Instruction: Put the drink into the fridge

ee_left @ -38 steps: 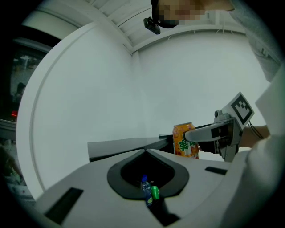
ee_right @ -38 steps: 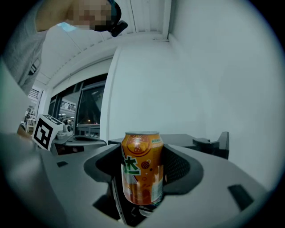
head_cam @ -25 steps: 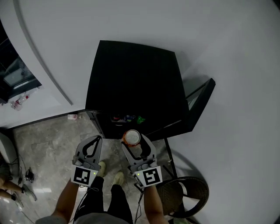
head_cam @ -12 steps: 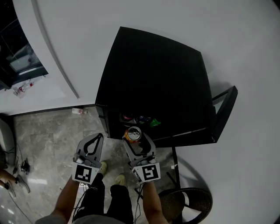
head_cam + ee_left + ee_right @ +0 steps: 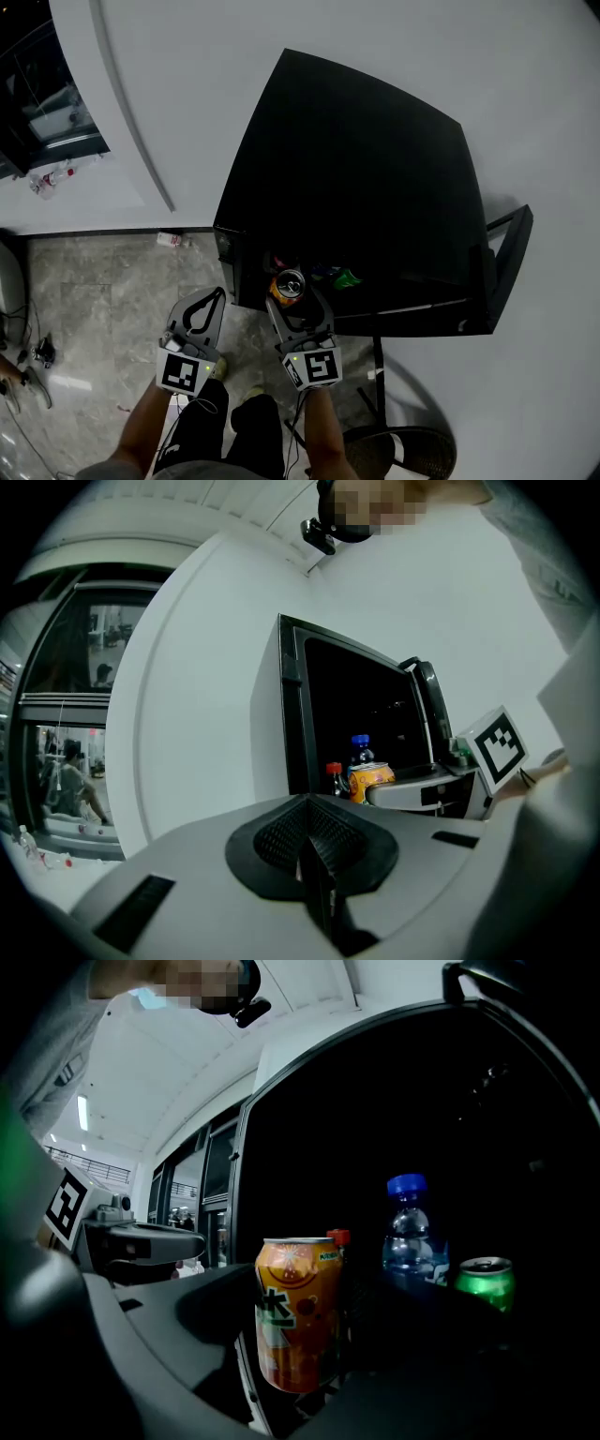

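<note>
Nearing the open black fridge (image 5: 356, 178), closer than a second ago; keeping the left gripper (image 5: 214, 298) pinched together, empty; bringing the right gripper (image 5: 293, 298) to the fridge mouth, clamped around the orange drink can (image 5: 290, 283), insertion likely next.

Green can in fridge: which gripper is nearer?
Right. The right gripper, holding the orange can, is just left of the green can at the fridge mouth; the left gripper sits farther left, outside.
</note>
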Tool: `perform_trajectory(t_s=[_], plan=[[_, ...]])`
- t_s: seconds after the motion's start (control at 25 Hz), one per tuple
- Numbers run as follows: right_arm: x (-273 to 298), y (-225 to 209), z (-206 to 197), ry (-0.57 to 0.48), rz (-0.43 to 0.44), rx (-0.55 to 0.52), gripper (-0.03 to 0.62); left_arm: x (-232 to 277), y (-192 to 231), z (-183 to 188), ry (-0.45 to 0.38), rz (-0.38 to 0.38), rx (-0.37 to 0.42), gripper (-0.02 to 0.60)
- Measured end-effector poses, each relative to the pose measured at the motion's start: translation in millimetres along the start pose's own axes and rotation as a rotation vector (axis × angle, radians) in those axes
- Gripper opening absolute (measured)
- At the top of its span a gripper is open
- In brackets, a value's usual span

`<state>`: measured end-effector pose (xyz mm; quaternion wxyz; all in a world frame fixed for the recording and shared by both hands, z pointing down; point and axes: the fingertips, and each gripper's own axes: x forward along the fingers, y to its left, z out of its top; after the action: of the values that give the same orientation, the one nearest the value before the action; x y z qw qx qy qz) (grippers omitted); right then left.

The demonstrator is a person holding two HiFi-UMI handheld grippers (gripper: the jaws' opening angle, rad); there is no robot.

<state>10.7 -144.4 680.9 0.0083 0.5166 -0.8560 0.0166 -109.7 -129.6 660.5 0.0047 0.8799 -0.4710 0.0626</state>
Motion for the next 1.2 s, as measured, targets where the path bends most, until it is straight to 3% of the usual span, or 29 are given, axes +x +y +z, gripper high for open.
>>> perform_trajectory(t_s=[0.6, 1.2], plan=[[28, -11, -33, -0.009, 0.002, -0.003, 0.305, 10, 18, -21, -0.002, 0.038, 0.002, 0.005], [45, -24, -29, -0.090, -0.033, 0.026, 0.296, 5, 28, -37, 0.031, 0.060, 0.011, 0.005]])
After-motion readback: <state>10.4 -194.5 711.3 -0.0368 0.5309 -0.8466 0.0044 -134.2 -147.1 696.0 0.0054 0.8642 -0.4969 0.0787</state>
